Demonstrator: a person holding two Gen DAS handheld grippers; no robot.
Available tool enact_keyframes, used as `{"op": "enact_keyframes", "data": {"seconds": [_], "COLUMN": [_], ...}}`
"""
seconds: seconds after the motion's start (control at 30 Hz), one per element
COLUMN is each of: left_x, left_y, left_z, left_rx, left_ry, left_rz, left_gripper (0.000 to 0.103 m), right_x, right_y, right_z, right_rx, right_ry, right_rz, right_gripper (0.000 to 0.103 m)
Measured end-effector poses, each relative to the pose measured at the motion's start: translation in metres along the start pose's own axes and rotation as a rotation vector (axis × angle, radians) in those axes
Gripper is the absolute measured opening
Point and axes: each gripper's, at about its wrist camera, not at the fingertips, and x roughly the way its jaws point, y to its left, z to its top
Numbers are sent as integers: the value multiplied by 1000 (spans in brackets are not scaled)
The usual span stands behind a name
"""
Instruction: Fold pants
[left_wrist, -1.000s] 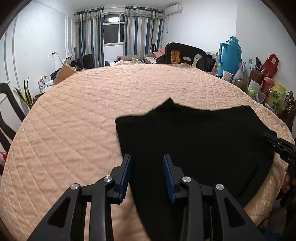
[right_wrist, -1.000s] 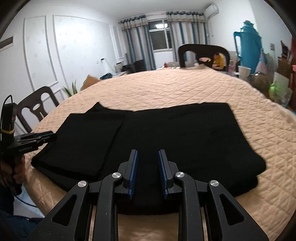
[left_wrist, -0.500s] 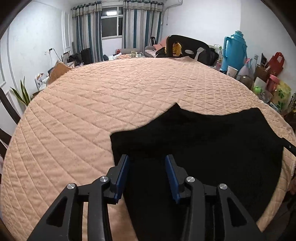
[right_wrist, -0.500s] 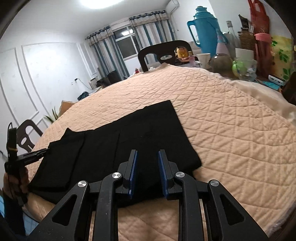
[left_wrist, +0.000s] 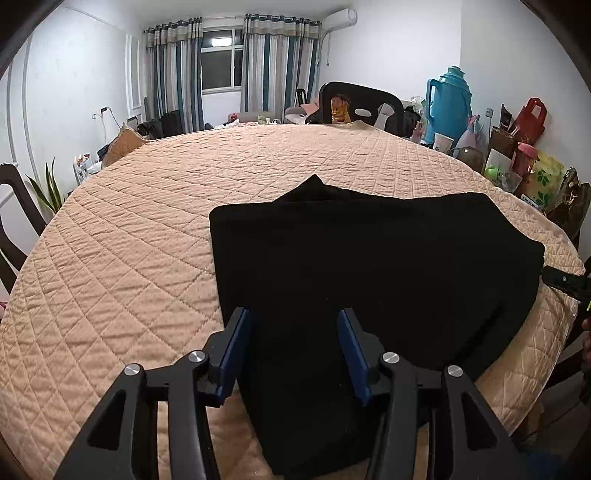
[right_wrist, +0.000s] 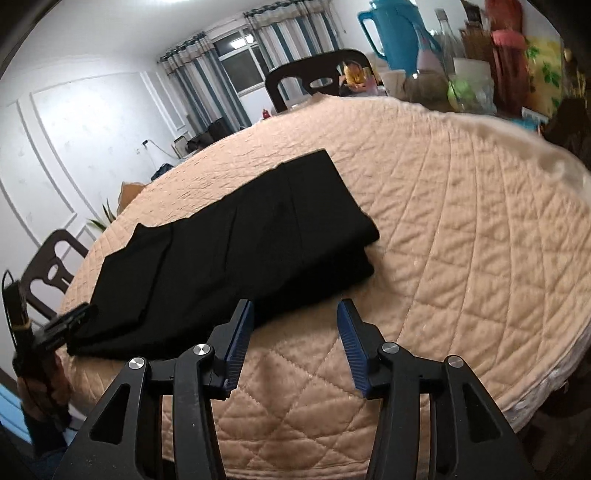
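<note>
Black pants (left_wrist: 369, 266) lie folded flat on the peach quilted table (left_wrist: 129, 258), near its front edge. My left gripper (left_wrist: 293, 347) is open and empty, just above the pants' near left part. In the right wrist view the pants (right_wrist: 240, 243) stretch from the left front to the middle. My right gripper (right_wrist: 295, 339) is open and empty, above the bare quilt just right of the pants' near edge. The right gripper's tip shows in the left wrist view (left_wrist: 565, 280) at the pants' right end. The left gripper shows in the right wrist view (right_wrist: 62, 325) at the left end.
A blue thermos (left_wrist: 448, 103), cups, bags and bottles (left_wrist: 524, 158) crowd the far right of the table. A dark chair (left_wrist: 362, 107) stands at the far side, another chair (right_wrist: 48, 273) at the left. Bare quilt (right_wrist: 480, 240) lies right of the pants.
Both grippers have opened wider. The right gripper has swung right, off the pants to the bare quilt beside their right end. The left gripper has pulled back slightly over the pants' left part.
</note>
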Motion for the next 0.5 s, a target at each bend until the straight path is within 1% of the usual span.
{"op": "enact_keyframes", "data": {"seconds": [0.13, 0.17, 0.33, 0.4, 0.5], "left_x": [0, 1, -1, -2, -2], "left_y": [2, 1, 2, 2, 2], "left_z": [-1, 0, -3, -5, -4], "left_rx": [-11, -10, -8, -8, -6], "left_ry": [-10, -12, -20, -21, -21], "left_rz": [-6, -6, -8, -8, -6], "left_gripper": [53, 53, 53, 53, 53], "right_x": [7, 8, 13, 14, 17], "right_y": [-1, -2, -14, -12, -4], "right_z": [8, 10, 17, 18, 18], "right_rx": [67, 85, 183, 196, 177], "right_ry": [-4, -7, -41, -57, -74], "right_rz": [50, 59, 97, 93, 92], "right_gripper": [61, 62, 62, 62, 62]}}
